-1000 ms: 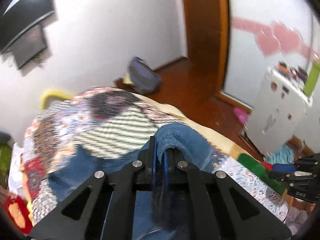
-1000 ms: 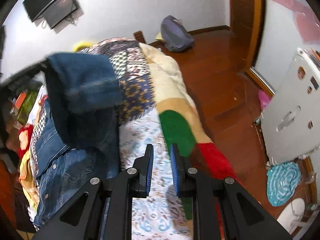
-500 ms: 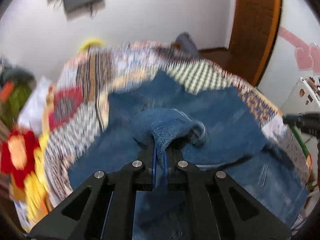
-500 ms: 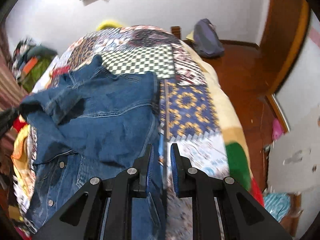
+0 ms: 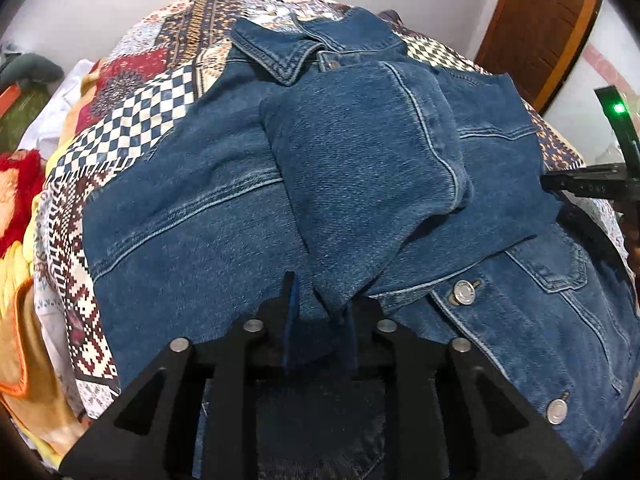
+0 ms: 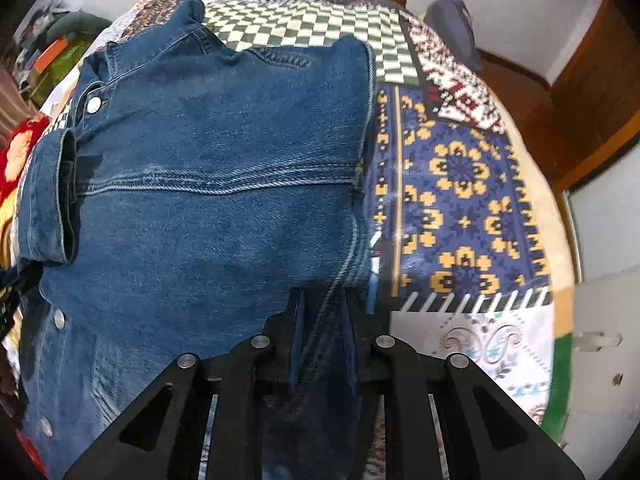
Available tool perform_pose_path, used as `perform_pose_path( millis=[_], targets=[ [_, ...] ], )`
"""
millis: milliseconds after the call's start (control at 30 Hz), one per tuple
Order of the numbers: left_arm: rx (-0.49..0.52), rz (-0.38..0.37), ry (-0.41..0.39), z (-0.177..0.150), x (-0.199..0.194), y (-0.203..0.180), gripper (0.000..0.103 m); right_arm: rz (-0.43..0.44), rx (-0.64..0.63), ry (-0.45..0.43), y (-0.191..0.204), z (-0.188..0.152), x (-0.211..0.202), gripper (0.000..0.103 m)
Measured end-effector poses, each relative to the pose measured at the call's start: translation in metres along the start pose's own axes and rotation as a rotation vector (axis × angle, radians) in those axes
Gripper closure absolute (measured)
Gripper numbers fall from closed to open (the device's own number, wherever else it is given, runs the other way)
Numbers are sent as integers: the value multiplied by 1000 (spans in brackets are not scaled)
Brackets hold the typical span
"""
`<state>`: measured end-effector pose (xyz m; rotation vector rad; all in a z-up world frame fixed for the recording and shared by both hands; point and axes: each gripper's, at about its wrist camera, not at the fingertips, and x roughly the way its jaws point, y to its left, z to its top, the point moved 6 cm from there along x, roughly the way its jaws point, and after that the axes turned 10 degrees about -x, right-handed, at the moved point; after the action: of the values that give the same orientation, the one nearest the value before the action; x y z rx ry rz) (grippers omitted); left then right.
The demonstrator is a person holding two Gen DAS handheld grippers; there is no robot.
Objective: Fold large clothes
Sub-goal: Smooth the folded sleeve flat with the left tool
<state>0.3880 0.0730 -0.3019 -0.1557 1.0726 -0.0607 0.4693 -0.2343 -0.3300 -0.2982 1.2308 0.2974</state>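
Observation:
A blue denim jacket lies spread on a patchwork quilt. One sleeve is folded across its chest. My left gripper stands over the near end of that sleeve, jaws parted with denim between them. In the right wrist view the jacket fills the left and middle. My right gripper sits at its right side seam, jaws parted with denim between them. The sleeve cuff shows at the left. My right gripper also shows at the left wrist view's right edge.
The quilt covers the bed, whose right edge drops to a wooden floor. A grey backpack lies on the floor by the wall. Piled clothes and red-yellow fabric sit at the bed's left. A white cabinet stands at right.
The left gripper carried the sleeve down across the jacket and its jaws have parted. The right gripper moved in onto the jacket's right side seam.

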Motion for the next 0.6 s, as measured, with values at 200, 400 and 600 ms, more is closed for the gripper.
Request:
perform_pose_path(
  millis=[200, 400, 600],
  targets=[
    [-6, 7, -21, -3, -2, 1, 77, -121, -48, 1, -8, -9, -2, 37],
    [36, 62, 16, -3, -9, -3, 62, -178, -56, -37, -18, -22, -9, 13],
    [65, 60, 32, -1, -35, -15, 37, -124, -11, -140, -24, -24, -50, 13]
  ],
)
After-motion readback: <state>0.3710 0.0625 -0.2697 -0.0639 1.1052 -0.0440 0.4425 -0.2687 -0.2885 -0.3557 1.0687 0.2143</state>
